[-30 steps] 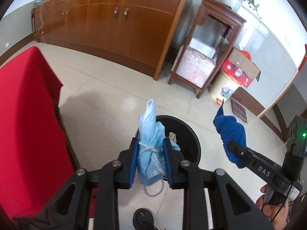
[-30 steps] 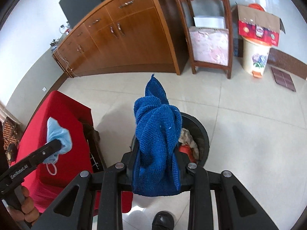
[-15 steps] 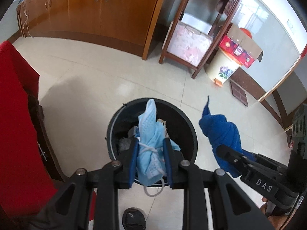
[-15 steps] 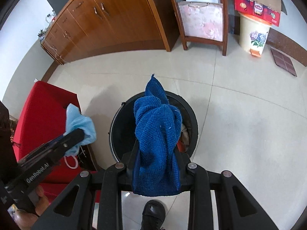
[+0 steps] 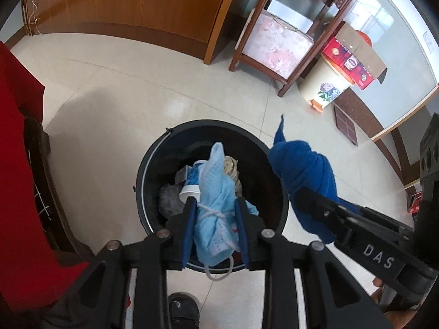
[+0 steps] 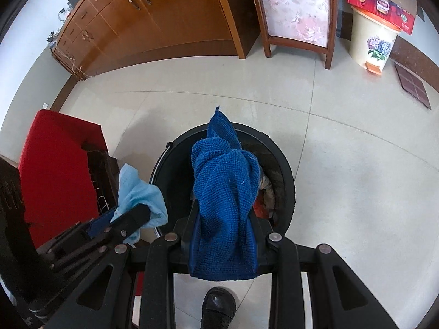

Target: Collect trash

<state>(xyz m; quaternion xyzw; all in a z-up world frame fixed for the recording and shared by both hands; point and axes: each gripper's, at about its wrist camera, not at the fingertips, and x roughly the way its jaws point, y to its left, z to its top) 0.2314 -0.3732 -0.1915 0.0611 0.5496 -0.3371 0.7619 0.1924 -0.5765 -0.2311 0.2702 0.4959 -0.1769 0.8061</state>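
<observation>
A black round trash bin (image 5: 149,164) stands on the tiled floor, with a white cup and crumpled scraps inside. My left gripper (image 5: 215,201) hangs over its near side with a light blue face mask (image 5: 214,170) between its blue pads; the jaws are opening, and the pads still touch the mask. In the right wrist view my right gripper (image 6: 223,211) is shut on a bunched dark blue cloth (image 6: 225,181) above the bin (image 6: 288,175). That cloth (image 5: 304,170) also shows at the bin's right rim in the left wrist view.
Furniture under a red cover (image 5: 16,164) stands close on the left. A wooden cabinet (image 5: 137,5), a wooden stand with a floral cushion (image 5: 277,44) and a cream floral pedal bin (image 5: 326,85) under a red box (image 5: 354,57) line the far wall. A black shoe (image 5: 183,309) is below.
Both grippers have come down and tipped forward over the bin, which now fills the middle of both views. The mask and the cloth are still between their pads.
</observation>
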